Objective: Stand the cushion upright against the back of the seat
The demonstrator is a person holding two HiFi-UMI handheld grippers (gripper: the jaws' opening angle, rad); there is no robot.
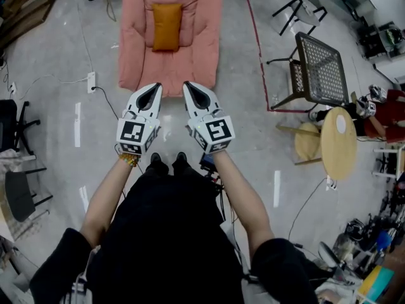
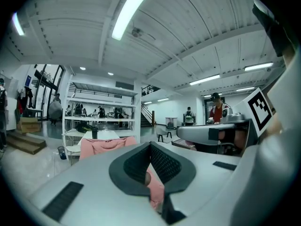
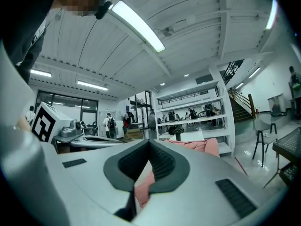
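An orange cushion point(image 1: 167, 25) rests on the upper middle of a pink floor seat point(image 1: 205, 37) at the top of the head view; from above I cannot tell whether it stands or lies. My left gripper point(image 1: 154, 88) and right gripper point(image 1: 190, 87) are held side by side over the bare floor, just short of the seat's near edge. Both point toward the seat. Both are shut with nothing between the jaws. The seat's pink back point(image 2: 101, 146) shows beyond the closed jaws in the left gripper view, and again point(image 3: 200, 146) in the right gripper view.
A black mesh chair point(image 1: 316, 68) and a round wooden table point(image 1: 338, 143) stand to the right. A red tape line point(image 1: 256, 37) runs along the seat's right side. A power strip point(image 1: 91, 81) with its cable lies on the left, near an office chair point(image 1: 16, 128).
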